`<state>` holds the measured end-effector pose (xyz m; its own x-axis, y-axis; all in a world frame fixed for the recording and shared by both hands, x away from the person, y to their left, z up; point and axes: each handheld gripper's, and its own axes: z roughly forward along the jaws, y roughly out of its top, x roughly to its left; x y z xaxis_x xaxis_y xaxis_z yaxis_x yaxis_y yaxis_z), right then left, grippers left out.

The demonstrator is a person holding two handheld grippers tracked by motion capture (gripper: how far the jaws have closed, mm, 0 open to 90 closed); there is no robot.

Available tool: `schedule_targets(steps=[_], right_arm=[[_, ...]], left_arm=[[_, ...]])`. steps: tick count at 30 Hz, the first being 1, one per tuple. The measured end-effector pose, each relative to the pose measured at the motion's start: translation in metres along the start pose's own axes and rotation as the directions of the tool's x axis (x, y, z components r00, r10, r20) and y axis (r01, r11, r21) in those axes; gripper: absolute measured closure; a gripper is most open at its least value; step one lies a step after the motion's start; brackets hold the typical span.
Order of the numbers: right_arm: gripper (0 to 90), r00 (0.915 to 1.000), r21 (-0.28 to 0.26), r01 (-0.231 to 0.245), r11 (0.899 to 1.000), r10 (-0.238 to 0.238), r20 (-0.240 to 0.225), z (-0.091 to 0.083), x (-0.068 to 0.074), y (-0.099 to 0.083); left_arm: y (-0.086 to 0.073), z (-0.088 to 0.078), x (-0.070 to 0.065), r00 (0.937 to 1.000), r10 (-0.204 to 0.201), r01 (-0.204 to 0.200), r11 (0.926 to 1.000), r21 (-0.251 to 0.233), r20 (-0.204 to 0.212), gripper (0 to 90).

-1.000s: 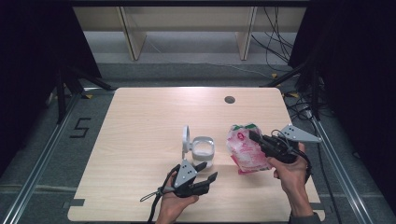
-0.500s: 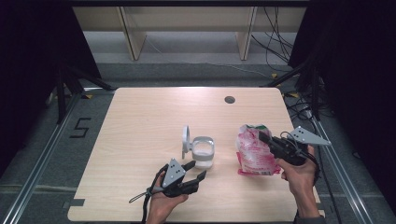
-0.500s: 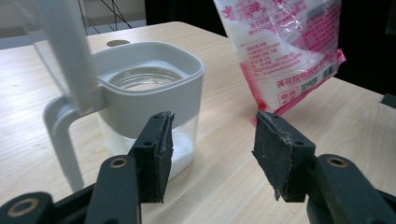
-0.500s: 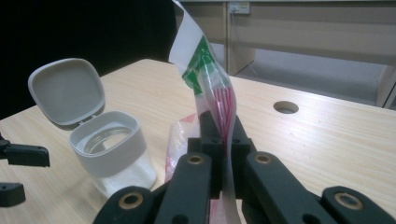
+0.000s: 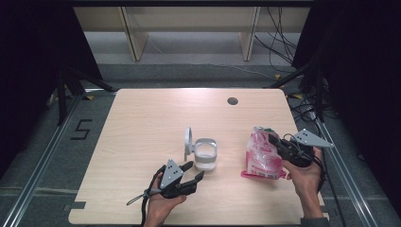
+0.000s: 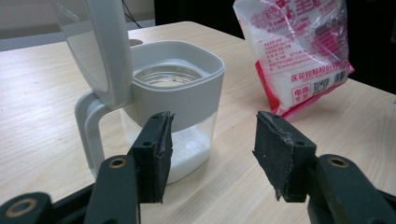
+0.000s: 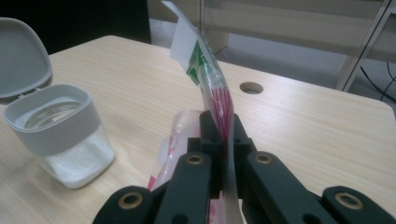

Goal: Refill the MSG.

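high view, left to right: left gripper (image 5: 193, 176) sits low near the table's (image 5: 142, 123) front edge, jaws parted a moderate width, nothing between them, tips just short of the container (image 5: 205, 155). left gripper view confirms: pads (image 6: 156, 154) bare, gap clear. container is a clear jar with grey collar, hinged lid (image 5: 188, 140) flipped up, white granules in the bottom, standing mid-table. further right, the pink-and-white bag (image 5: 261, 153) stands with its bottom on the table, well apart from the container. right gripper (image 5: 274, 142) is clamped tight on the bag's top edge; right gripper view shows the film pinched between closed jaws.
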<state>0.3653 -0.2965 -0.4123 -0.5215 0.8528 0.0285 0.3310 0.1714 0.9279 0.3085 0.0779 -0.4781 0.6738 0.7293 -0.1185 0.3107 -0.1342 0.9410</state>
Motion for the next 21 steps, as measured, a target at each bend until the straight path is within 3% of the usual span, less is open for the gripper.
schedule_targets(steps=[1, 2, 6, 7, 8, 9, 12, 13, 16, 17, 21], right_arm=[[90.0, 0.9997, 0.003, 0.019, 1.0, -0.019, 0.016, 0.001, -0.002, -0.001], [90.0, 0.9996, 0.019, -0.005, 1.0, 0.005, 0.027, 0.001, 0.0, -0.002], [90.0, 0.9989, 0.03, -0.012, 0.999, 0.011, 0.045, 0.001, -0.004, -0.005], [90.0, 0.9986, 0.03, 0.018, 0.999, -0.019, 0.049, 0.002, -0.007, -0.005], [90.0, 0.9982, 0.025, -0.017, 1.0, 0.015, 0.058, 0.002, -0.005, -0.006], [90.0, 0.9974, 0.022, 0.033, 0.999, -0.035, 0.063, 0.003, -0.009, -0.007], [90.0, 0.9968, 0.034, 0.028, 0.999, -0.031, 0.074, 0.004, -0.01, -0.009], [89.9, 0.9948, 0.03, 0.05, 0.998, -0.052, 0.087, 0.005, -0.012, -0.01], [89.8, 0.9946, 0.039, 0.024, 0.999, -0.028, 0.1, 0.007, -0.012, -0.013], [89.7, 0.9944, 0.049, 0.044, 0.998, -0.048, 0.094, 0.008, -0.014, -0.014], [89.7, 0.9942, 0.064, -0.018, 0.998, 0.011, 0.107, 0.011, -0.014, -0.018]], left_arm=[[0.0, 0.0, 0.001, 1.0, 0.001, -0.001, 1.0, 0.002, -0.001, 45.4], [0.0, 0.0, 0.001, 1.0, 0.0, 0.0, 1.0, 0.002, -0.006, 45.3], [0.0, -0.002, 0.005, 0.9999, -0.002, 0.002, 1.0, 0.003, -0.013, 44.3], [0.0, -0.002, 0.006, 0.9999, -0.007, 0.007, 1.0, 0.0, -0.01, 43.7], [0.0, -0.002, 0.007, 0.9999, -0.008, 0.008, 1.0, -0.001, -0.014, 43.4], [0.0, -0.003, 0.008, 0.9999, -0.006, 0.006, 1.0, -0.001, -0.014, 43.4], [0.0, -0.005, 0.009, 0.9996, -0.007, 0.008, 0.9999, 0.007, -0.028, 43.3], [0.0, -0.005, 0.01, 0.9996, -0.006, 0.007, 1.0, 0.007, -0.029, 43.1], [0.0, -0.004, 0.011, 0.9994, -0.009, 0.009, 0.9999, 0.006, -0.033, 42.3], [0.0, -0.005, 0.012, 0.9993, -0.009, 0.009, 0.9999, 0.01, -0.036, 42.3], [0.0, -0.006, 0.013, 0.9992, -0.008, 0.008, 0.9999, 0.006, -0.04, 42.0]])
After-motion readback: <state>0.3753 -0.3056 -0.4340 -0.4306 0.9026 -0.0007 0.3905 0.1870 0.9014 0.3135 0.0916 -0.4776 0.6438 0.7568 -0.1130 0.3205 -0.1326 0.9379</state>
